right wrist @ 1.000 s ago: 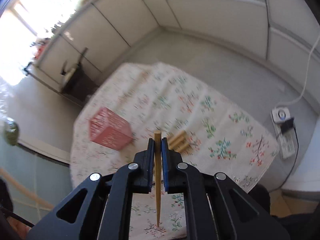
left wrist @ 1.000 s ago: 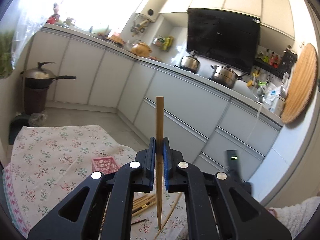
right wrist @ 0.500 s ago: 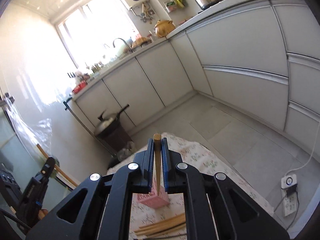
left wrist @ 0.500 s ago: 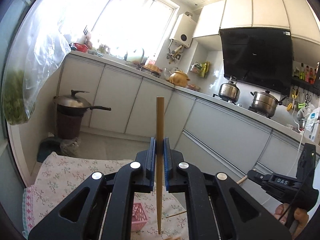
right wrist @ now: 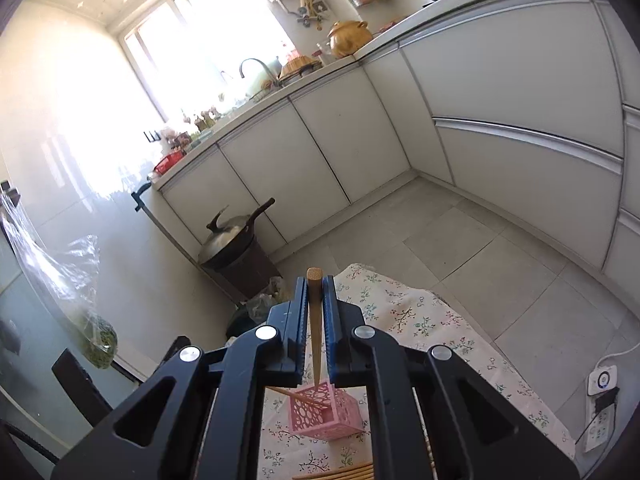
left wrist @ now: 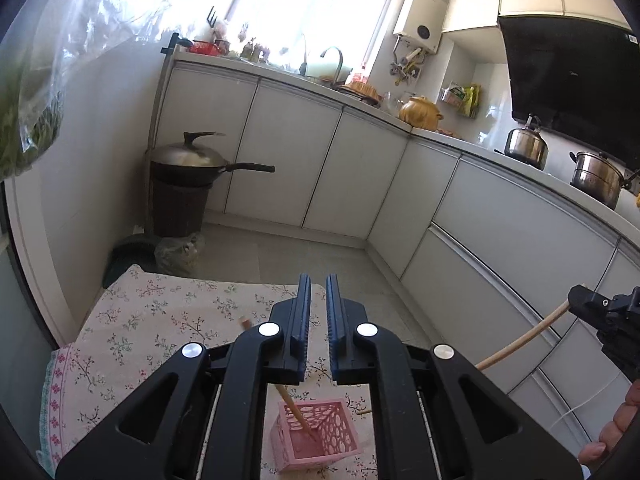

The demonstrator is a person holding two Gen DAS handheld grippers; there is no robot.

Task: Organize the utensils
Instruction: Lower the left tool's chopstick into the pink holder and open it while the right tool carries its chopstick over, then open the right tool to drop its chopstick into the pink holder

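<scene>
A pink perforated utensil holder [left wrist: 316, 436] stands on the floral tablecloth [left wrist: 152, 328], below my left gripper [left wrist: 318, 292]. One chopstick [left wrist: 294, 408] leans inside it. My left gripper is open and empty above the holder. My right gripper [right wrist: 316, 292] is shut on a wooden chopstick [right wrist: 315, 320], held upright over the holder [right wrist: 324, 412]. In the left wrist view the right gripper [left wrist: 608, 316] shows at the right edge with its chopstick [left wrist: 524, 338] slanting down.
Several loose chopsticks [right wrist: 340, 472] lie on the cloth near the front. A wok on a dark stand [left wrist: 188, 184] sits in the corner. White cabinets [left wrist: 296, 168] line the walls. A power strip [right wrist: 600, 408] lies on the floor at the right.
My left gripper has opened and its chopstick now rests in the pink holder. Both grippers have tilted to sit above the holder.
</scene>
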